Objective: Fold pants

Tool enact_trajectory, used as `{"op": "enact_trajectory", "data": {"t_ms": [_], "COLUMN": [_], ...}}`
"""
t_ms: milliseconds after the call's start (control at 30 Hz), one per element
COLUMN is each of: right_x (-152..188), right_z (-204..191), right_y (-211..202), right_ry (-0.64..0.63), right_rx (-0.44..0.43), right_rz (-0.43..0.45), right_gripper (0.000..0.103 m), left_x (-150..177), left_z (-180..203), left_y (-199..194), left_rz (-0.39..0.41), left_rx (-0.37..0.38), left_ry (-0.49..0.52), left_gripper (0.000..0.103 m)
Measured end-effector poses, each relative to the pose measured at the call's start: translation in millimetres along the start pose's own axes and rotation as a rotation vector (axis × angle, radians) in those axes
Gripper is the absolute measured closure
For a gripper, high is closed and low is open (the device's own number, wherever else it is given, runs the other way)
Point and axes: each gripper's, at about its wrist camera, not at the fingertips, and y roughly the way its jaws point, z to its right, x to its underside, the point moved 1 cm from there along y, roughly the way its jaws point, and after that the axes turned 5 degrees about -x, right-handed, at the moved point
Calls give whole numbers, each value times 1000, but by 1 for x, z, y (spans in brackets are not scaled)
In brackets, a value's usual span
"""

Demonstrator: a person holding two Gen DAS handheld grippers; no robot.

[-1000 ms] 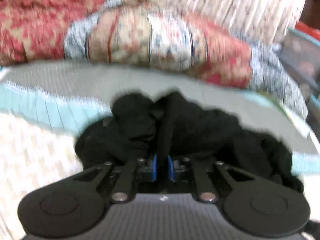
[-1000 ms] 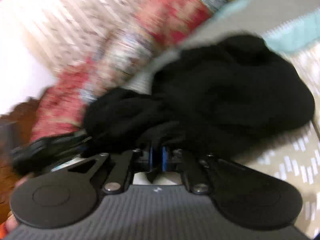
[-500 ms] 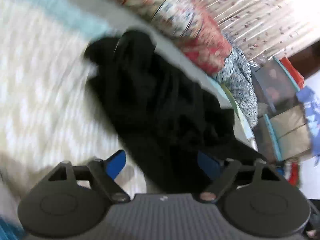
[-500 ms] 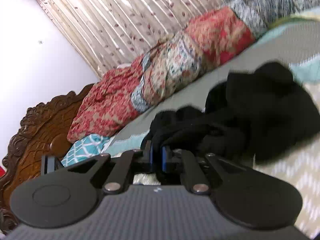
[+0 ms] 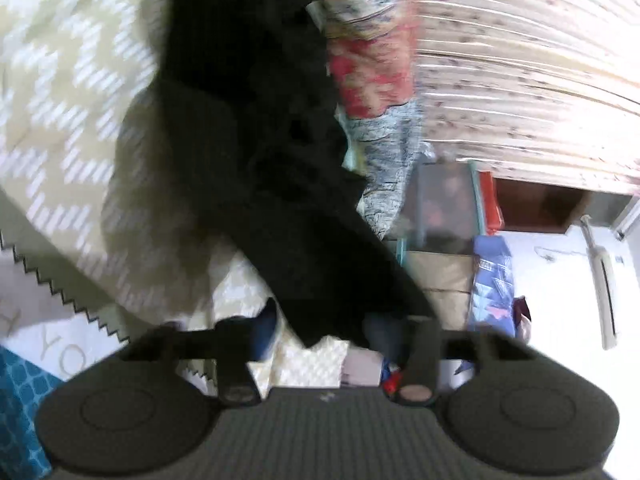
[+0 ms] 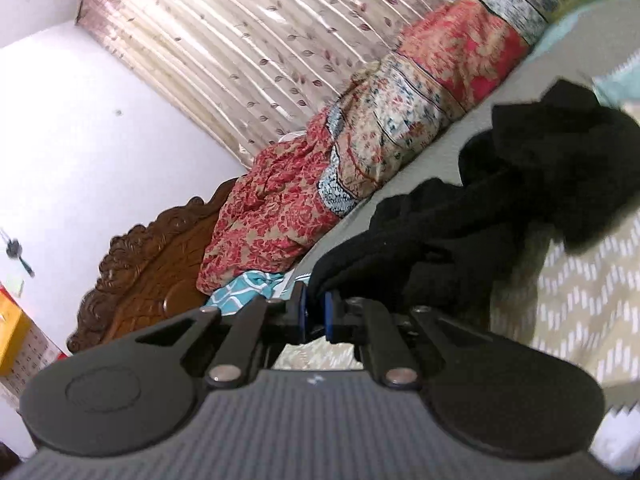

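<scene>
The black pants point(image 5: 260, 140) lie bunched on the beige patterned bedspread point(image 5: 60, 80). One strip of them stretches down to my left gripper point(image 5: 324, 332). Its jaws are closing with the end of that strip between them, and a small gap shows beside the left blue pad point(image 5: 266, 330). In the right wrist view the pants point(image 6: 500, 208) trail from the heap to my right gripper point(image 6: 315, 312), which is shut on a fold of the black cloth. The left view is tilted and blurred.
A rolled red floral quilt point(image 6: 280, 208) lies along the far side of the bed, under a pleated curtain point(image 6: 240, 40). A carved wooden headboard point(image 6: 148, 248) stands at the left. Boxes and bags point(image 5: 440, 208) are stacked beyond the bed's edge.
My left gripper let go of the pants, swung wide open, rolled over and now narrows around a strip of the cloth. The right gripper kept its hold and drew the cloth out of the heap.
</scene>
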Motion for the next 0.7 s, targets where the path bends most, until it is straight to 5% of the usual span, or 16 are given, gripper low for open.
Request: {"op": "enact_trajectory", "data": {"t_ms": [100,200,267,333,400,433,600,667,700], "right_x": [4,11,15,22,32,37,44,47,48], "right_z": [2,-6,-11,-17,-28,-34,-41,-35,-29], "right_y": [3,11,16,23,34,38,53,54,49], "right_ry": [48,40,42,47,31,19,7,4,-15], "right_rx": [-43,-71,-91,-122,-150,-160,-167,-149,-107], "right_rz": [-9,-27,-47,-85,-133,-146,-192,-208,-196], "right_gripper": [91,91,91,91,91,91,88,79,67], "left_x": [-4,-3,3,6,10,10,3,-5,-9], "left_z": [-7,-12,-16,-20,-18,-19,-12,-14,-17], "left_y": [-21,-34,-44,-50,-65,-70,-128,-155,-168], "left_rz": [56,98,110,119,138,151,300,364,392], "left_rx": [8,-10,-17,-12,-13,-26,-134,-166,-166], "left_ry": [-1,-8,-23,-44,-41,-28,84,90,78], "left_gripper": [62,49,18,11,20,43,68,89,95]}}
